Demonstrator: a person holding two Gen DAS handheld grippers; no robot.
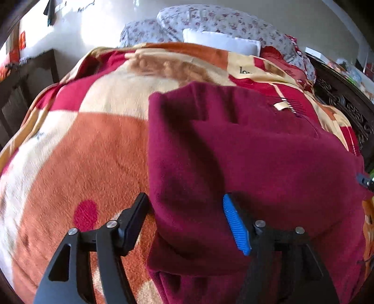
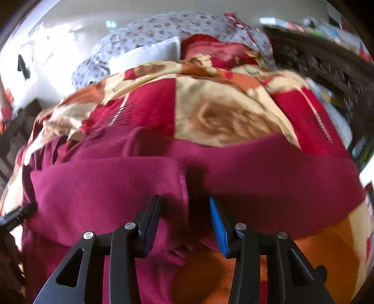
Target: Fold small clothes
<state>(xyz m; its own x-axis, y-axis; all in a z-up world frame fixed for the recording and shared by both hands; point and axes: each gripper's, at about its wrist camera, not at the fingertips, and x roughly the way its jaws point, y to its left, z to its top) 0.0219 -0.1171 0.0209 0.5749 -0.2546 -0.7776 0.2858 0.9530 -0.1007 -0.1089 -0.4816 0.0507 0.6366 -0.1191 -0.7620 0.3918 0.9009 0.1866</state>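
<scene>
A maroon fleece garment lies partly folded on a patterned blanket covering a bed. My left gripper is open, its jaws straddling the garment's near left edge, low over the fabric. In the right wrist view the same garment spreads across the frame, a folded layer with a ribbed hem ending near the middle. My right gripper is open over the garment's near edge, next to that hem. The tip of the left gripper shows at the far left of the right wrist view.
The blanket has red, cream and orange patches. Floral pillows and a white pillow lie at the head of the bed. A dark carved wooden bedframe runs along the right. Dark furniture stands at the left.
</scene>
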